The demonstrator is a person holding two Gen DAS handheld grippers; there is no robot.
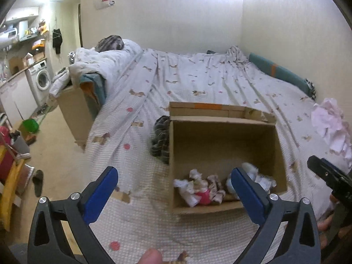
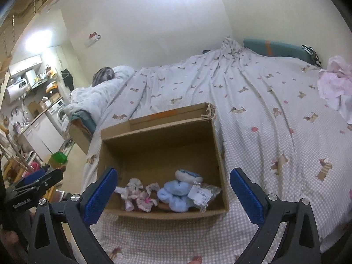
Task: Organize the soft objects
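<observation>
Both tools hover empty over the near edge of the bed (image 2: pixel 275 114), each looking into the open cardboard box (image 2: pixel 158 140) that sits on the bedspread. Left hand-held gripper (image 1: pixel 173 192): jaws spread wide, nothing between the blue pads; the box lies ahead and slightly right of its axis. Right hand-held gripper (image 2: pixel 173 193): also wide and empty, box dead ahead, slightly left. Already in the box, along its near wall: a pale blue plush bundle (image 2: pixel 176 195), a small pink-and-white soft toy (image 2: pixel 140 195) to its left, and a clear packet (image 2: pixel 202 194) in the near right corner. Soft things not yet boxed: a pink cloth (image 2: pixel 336 83) heaped at the right edge of the bed, well apart from the box, and a dark plaid cloth (image 1: pixel 160 138) touching the box's left wall on the outside. Judgement: the coming move turns on which piece goes next. The plaid cloth lies forward of the left tool, its long axis running away along the box wall, so the left is nearer. The pink heap lies far right and forward of the right tool, so that one belongs to the right hand. Either cloth is limp and likely to trail when lifted over the box rim.
</observation>
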